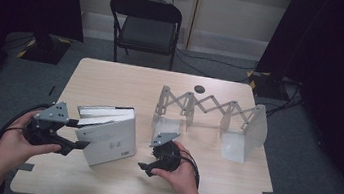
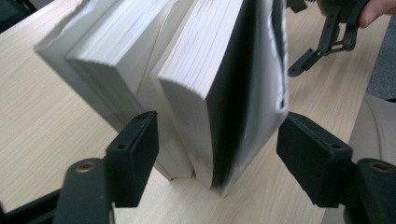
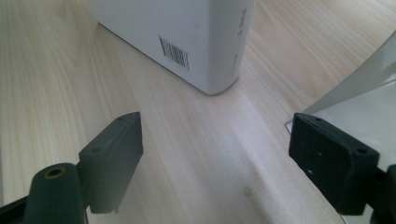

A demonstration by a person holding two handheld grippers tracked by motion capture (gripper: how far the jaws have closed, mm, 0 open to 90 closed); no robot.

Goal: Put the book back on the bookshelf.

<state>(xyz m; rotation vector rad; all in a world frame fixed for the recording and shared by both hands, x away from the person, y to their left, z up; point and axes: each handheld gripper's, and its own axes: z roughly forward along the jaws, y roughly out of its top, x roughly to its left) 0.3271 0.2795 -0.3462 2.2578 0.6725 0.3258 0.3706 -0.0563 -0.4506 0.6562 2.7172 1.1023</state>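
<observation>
- Behind the wooden surface (image 1: 112,76) stands a black chair (image 1: 145,23), with dark curtains at both sides.
- White books (image 1: 107,134) stand upright at the left half of the surface, leaning together.
- Left gripper (image 1: 80,135) is nearer: the books sit between its jaws, which stand wide and press nothing.
- Long axis of the books runs from the left gripper toward the rack (image 1: 210,119); spines point to the right side.
- Right gripper (image 1: 144,168) is released and empty, just beside the books' right corner.
</observation>
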